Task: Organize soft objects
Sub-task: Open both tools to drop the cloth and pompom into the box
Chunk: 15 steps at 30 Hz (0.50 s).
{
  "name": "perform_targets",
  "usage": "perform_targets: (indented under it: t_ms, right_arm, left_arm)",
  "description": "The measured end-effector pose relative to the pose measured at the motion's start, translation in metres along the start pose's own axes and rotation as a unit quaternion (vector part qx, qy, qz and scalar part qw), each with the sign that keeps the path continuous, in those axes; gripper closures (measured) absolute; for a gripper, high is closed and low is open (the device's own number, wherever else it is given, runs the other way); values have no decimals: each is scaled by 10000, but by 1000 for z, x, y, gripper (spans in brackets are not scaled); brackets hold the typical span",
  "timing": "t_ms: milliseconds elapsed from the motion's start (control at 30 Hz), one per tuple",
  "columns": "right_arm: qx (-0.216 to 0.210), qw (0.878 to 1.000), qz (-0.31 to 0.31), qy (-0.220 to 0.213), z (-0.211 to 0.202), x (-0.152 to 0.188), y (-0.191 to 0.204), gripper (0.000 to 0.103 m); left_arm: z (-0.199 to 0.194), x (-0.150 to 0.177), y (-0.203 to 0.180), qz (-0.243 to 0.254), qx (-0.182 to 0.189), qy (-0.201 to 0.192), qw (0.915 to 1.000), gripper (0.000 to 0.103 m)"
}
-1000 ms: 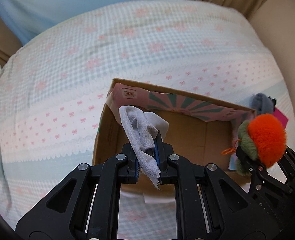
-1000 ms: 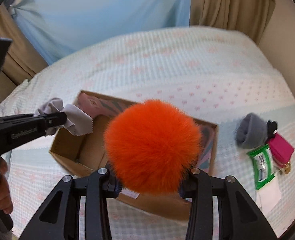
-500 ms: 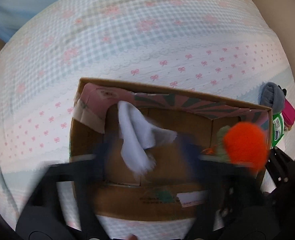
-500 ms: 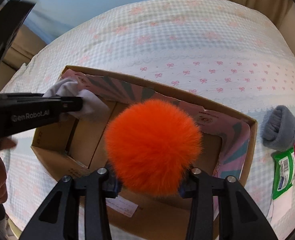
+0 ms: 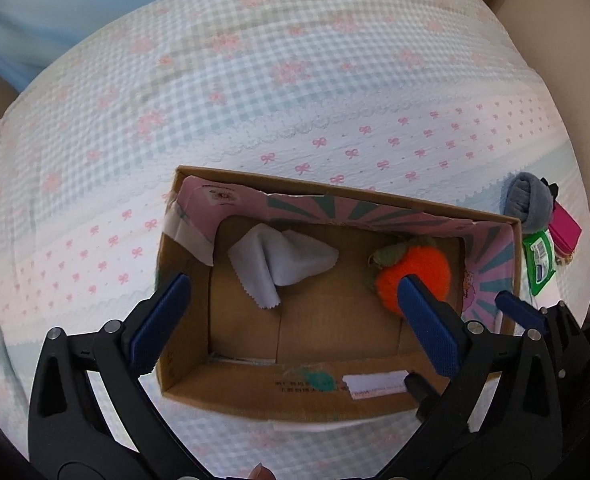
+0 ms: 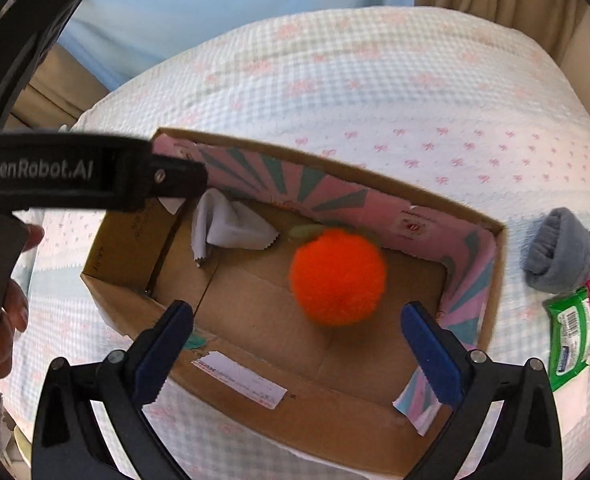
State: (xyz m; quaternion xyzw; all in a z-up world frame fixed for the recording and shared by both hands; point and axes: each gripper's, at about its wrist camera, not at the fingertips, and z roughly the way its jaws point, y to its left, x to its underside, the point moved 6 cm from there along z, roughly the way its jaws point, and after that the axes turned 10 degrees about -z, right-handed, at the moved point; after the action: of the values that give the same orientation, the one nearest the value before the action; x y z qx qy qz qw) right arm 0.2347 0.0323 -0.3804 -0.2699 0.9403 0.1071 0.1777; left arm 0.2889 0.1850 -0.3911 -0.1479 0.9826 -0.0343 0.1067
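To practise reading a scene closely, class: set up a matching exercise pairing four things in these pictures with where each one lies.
Things:
1. fluffy orange pom-pom
2. white pinked-edge cloth
3. rolled grey knitted sock
4. green wipes packet

Places:
A. on the bedspread, just outside the cardboard box's right wall
B. in the box, left part
C. on the bedspread, nearer the camera than the sock
D. in the box, right part

Pairs: 1-D, 2-B, 3-A, 4-C
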Motion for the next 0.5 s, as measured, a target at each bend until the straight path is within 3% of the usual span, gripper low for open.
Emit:
perform_targets:
  t_ms: [300, 500]
  right_arm:
    - [188, 9993, -166, -269, -48, 2, 10, 0]
    - [289, 9970, -185, -697, -101, 8, 20, 0]
  left_arm:
    - [-54, 21, 7, -128, -38, -411, 9991, 0]
    - [-113, 47, 14, -192, -55, -939, 9954, 0]
